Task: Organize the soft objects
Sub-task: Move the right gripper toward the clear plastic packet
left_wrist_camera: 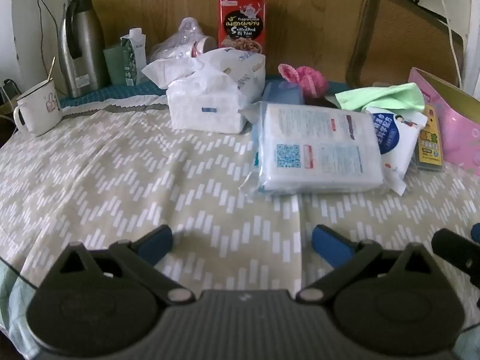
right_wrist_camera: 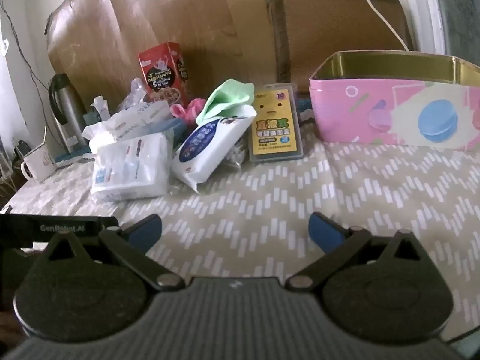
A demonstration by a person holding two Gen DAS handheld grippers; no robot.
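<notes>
A heap of soft goods lies on the patterned cloth: a flat clear pack of white pads point(left_wrist_camera: 318, 153) point(right_wrist_camera: 132, 168), an open tissue pack point(left_wrist_camera: 213, 102) point(right_wrist_camera: 132, 120), a wet-wipe pack with a blue label point(left_wrist_camera: 396, 141) point(right_wrist_camera: 210, 147), a green cloth point(left_wrist_camera: 384, 96) point(right_wrist_camera: 231, 96) and a pink knitted item point(left_wrist_camera: 306, 78) point(right_wrist_camera: 189, 109). A pink tin box point(right_wrist_camera: 390, 114) point(left_wrist_camera: 456, 126) stands open at the right. My left gripper point(left_wrist_camera: 241, 243) hangs open over bare cloth, short of the pad pack. My right gripper point(right_wrist_camera: 235, 231) is open too, nothing between its fingers.
A white mug with a spoon point(left_wrist_camera: 39, 111), a steel flask point(left_wrist_camera: 79, 48), a green carton point(left_wrist_camera: 129, 60) and a red snack box point(left_wrist_camera: 242, 19) line the back. A yellow card pack point(right_wrist_camera: 276, 126) leans beside the tin. Wooden board and a woven cushion point(right_wrist_camera: 339, 30) stand behind.
</notes>
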